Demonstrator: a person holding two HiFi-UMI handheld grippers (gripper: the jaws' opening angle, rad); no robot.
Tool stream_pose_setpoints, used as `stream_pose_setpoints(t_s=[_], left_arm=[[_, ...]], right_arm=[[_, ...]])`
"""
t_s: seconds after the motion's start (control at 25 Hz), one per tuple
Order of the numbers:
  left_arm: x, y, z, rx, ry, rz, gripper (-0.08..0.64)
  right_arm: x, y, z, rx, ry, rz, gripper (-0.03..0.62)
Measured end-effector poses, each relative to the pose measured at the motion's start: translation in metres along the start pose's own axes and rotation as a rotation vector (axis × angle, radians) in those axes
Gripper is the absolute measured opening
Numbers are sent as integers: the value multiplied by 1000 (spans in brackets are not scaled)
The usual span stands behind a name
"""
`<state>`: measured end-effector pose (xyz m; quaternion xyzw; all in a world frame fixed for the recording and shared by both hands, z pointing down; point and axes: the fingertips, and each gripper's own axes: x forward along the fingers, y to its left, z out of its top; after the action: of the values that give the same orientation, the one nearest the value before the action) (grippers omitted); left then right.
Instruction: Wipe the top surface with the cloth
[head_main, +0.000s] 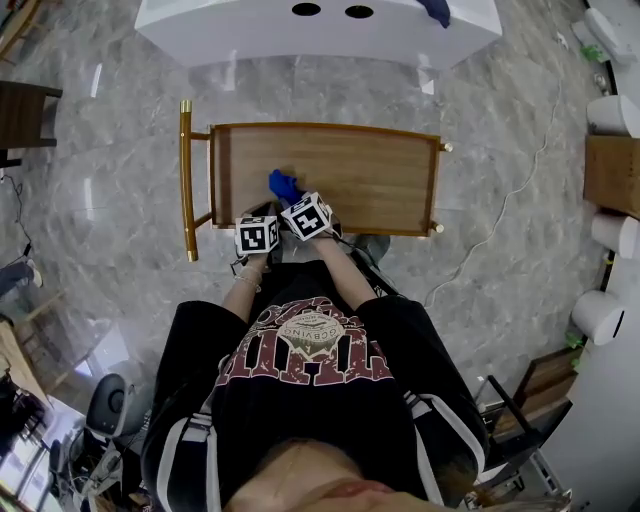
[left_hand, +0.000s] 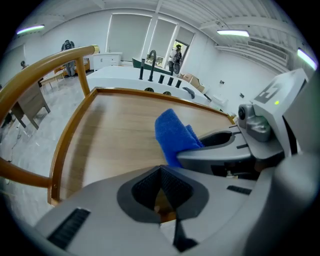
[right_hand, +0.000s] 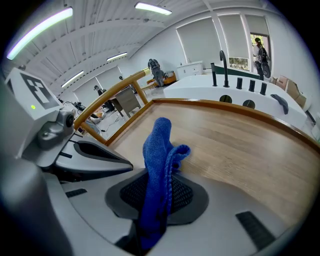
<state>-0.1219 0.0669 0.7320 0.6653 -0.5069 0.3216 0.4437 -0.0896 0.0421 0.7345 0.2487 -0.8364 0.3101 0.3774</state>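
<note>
Jaws of the right gripper (right_hand: 159, 197) pinch the bunched blue cloth (right_hand: 158, 145) upright; the left gripper (left_hand: 162, 192) has jaws together, empty.

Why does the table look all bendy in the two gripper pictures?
Left gripper view: a wide lens bows the table along its rim and blacks out the corners. Right gripper view: same bowing, though the close cloth looks sharp. Head view: straighter lines, with glare streaks on the floor.

White counter (head_main: 250, 35) with black taps (left_hand: 151, 62), marble floor (head_main: 100, 170)

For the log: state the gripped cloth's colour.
The cloth is blue; right gripper view shows it best.
</note>
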Motion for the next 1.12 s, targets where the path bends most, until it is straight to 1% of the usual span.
stream_pose_setpoints(t_s=[0.2, 0.84, 1.12], left_arm=[[5, -7, 4, 22, 3, -12, 48], [28, -61, 9, 154, 49, -104, 48], [31, -79, 8, 190, 56, -127, 48]], right_arm=[[-8, -7, -4, 22, -5, -16, 87], [-41, -49, -31, 113, -47, -103, 87], [-56, -62, -43, 145, -49, -126, 87]])
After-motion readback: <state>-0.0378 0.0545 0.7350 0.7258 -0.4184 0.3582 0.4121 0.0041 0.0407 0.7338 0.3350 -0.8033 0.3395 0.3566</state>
